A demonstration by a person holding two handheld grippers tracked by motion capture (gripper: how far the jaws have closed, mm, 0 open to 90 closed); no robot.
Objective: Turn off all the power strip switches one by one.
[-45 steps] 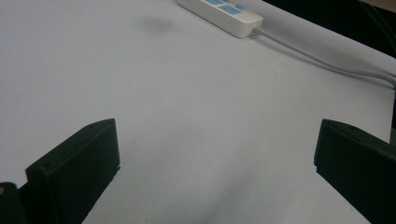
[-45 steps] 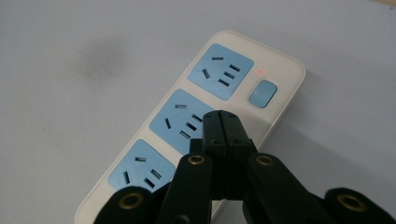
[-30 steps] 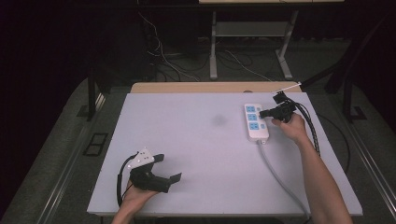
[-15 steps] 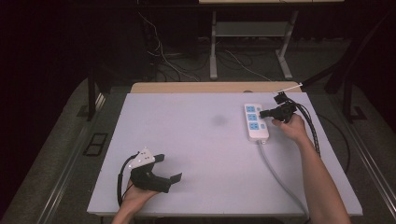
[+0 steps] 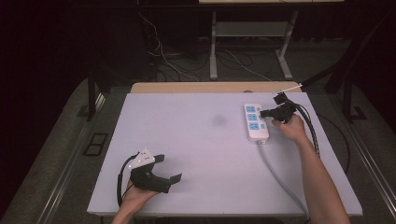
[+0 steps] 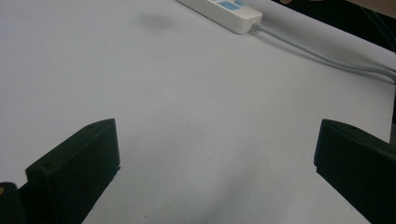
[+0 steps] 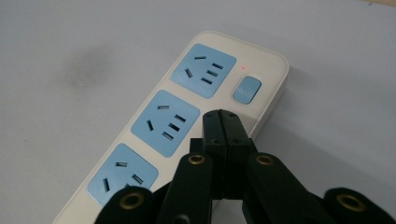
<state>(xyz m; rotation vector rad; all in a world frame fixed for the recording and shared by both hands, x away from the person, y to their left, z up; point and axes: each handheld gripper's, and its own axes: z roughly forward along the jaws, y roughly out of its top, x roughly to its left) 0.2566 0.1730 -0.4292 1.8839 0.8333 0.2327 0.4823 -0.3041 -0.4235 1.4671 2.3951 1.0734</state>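
While resting, left tool (image 5: 170, 168) gapes, right tool (image 7: 223, 122) (pinched closed) over power strip (image 7: 187, 121).

Table (image 5: 196, 154): pale grey-white top, faint dark smudge (image 5: 218, 121) near centre. White power strip (image 5: 256, 122) with blue sockets lies flat at the far right; its grey cord (image 5: 280, 179) trails to the near edge.

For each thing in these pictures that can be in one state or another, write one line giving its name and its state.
Power strip: flat on the table, all three blue sockets empty, small red light lit beside its blue switch.
Power strip cable: attached, trailing toward the table's near edge.
Right hand-held gripper: jaws shut together, empty, tips over the strip near the switch.
Left hand-held gripper: jaws wide open, empty, resting low at the table's near left.
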